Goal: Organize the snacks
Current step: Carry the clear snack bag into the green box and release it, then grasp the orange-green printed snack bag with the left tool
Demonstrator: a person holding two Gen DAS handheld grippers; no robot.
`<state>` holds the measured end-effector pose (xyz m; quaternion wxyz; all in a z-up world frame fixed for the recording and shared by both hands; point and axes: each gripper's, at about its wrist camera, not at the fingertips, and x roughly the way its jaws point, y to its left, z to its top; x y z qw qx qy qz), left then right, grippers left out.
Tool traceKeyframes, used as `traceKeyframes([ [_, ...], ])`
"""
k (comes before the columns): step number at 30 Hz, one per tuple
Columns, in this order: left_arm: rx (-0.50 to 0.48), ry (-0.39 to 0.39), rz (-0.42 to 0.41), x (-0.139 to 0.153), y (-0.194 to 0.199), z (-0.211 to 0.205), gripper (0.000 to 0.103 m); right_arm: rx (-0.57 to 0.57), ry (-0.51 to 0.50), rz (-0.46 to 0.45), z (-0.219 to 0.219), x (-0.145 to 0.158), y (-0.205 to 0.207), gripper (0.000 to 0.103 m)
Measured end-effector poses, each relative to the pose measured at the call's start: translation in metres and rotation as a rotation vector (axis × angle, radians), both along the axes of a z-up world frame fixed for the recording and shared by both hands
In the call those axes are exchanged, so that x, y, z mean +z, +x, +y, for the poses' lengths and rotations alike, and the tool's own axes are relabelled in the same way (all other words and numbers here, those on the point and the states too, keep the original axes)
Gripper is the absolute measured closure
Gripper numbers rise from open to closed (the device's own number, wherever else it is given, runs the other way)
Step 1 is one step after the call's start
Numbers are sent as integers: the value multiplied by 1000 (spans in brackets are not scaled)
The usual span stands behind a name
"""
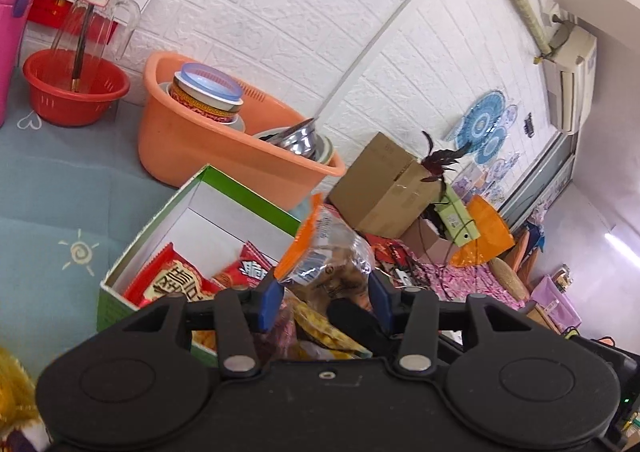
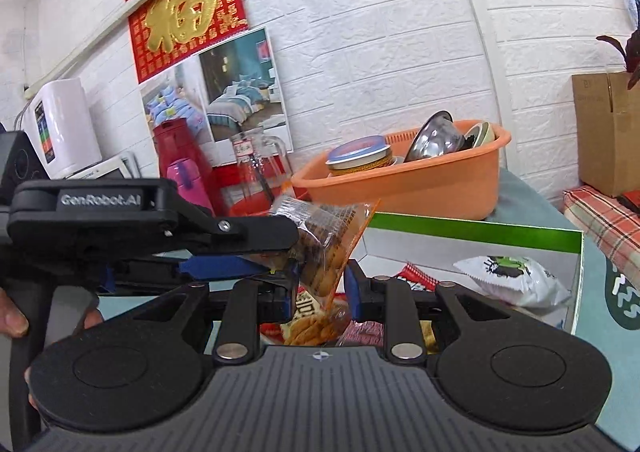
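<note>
Blue tablecloth, white brick wall (cluttered)

Orange basin w/ bowls; cardboard box.

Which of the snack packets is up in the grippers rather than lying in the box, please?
The clear cookie bag with orange edge; the red packets and the white packet lie in the green-rimmed box.
</note>
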<state>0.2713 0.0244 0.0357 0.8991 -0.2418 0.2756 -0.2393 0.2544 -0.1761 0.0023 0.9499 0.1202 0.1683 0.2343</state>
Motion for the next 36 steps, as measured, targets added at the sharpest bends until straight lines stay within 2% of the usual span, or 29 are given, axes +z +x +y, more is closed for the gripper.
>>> traceKeyframes([
  [1,5,5,10,-4,5,0,34,-1,-2,1,0,-2,4,57],
  [2,12,12,24,-9,10,1,21,-3,-16,12,1,-4,9,52],
  [3,18,23,42,-13,14,1,9,-13,-40,26,3,-7,12,43],
  [4,35,31,61,-18,15,3,0,-26,-66,41,3,-11,14,32],
  [5,57,35,70,-22,14,5,0,-38,-80,49,3,-14,13,10],
  [6,73,36,71,-25,12,8,0,-41,-82,46,1,-17,11,1],
  [10,96,43,85,-25,2,18,0,-37,-73,35,-5,-18,-4,1],
  [13,80,60,57,-12,-17,20,0,-50,-64,19,-8,-8,-21,1],
  [16,70,97,21,6,-48,20,0,-59,-17,5,-12,8,-43,0],
  [20,68,122,11,22,-90,26,0,-26,70,37,-21,24,-73,0],
  [24,94,177,3,30,-133,33,0,27,65,34,-18,30,-104,0],
  [29,115,197,28,16,-175,51,0,80,72,27,-9,29,-132,0],
  [34,154,173,88,-17,-205,74,0,138,30,111,5,1,-141,0],
  [36,167,148,120,-31,-212,83,0,152,15,176,11,-15,-141,0],
])
